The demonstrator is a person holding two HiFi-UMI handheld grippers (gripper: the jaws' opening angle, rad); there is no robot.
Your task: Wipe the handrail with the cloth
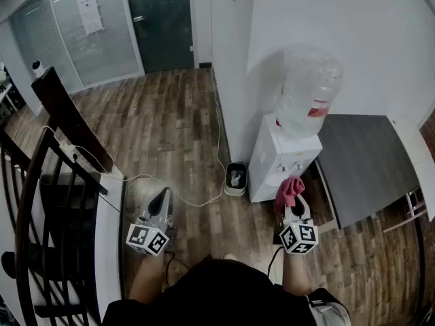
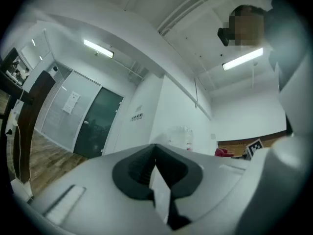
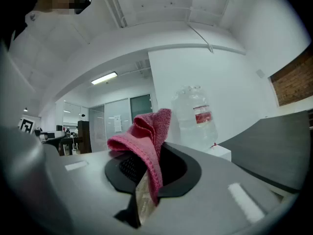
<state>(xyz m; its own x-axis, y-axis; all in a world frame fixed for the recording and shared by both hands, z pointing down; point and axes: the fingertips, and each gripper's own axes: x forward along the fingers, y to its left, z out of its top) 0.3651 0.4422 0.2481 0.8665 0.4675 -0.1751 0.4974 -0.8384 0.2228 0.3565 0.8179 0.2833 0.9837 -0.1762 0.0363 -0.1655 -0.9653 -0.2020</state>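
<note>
Right tool (image 3: 143, 192) clamps the cloth (image 3: 144, 138); left tool (image 2: 159, 182) closed on nothing. Bottle (image 1: 309, 90) (contents unclear) sits atop the dispenser (image 1: 275, 165); bin (image 1: 227, 180) holds something pale.

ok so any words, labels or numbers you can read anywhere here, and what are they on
Nothing here can be read.
Paper notice on the glass wall: print too small to read.
Red label on the water bottle: blurred, unreadable.

The wooden floor (image 1: 163, 134) is occupied by a white water dispenser (image 1: 282, 161), stood against the wall. A small bin (image 1: 236, 179) is set just beside it, and a white cable (image 1: 219, 134) is trailed across the boards.
</note>
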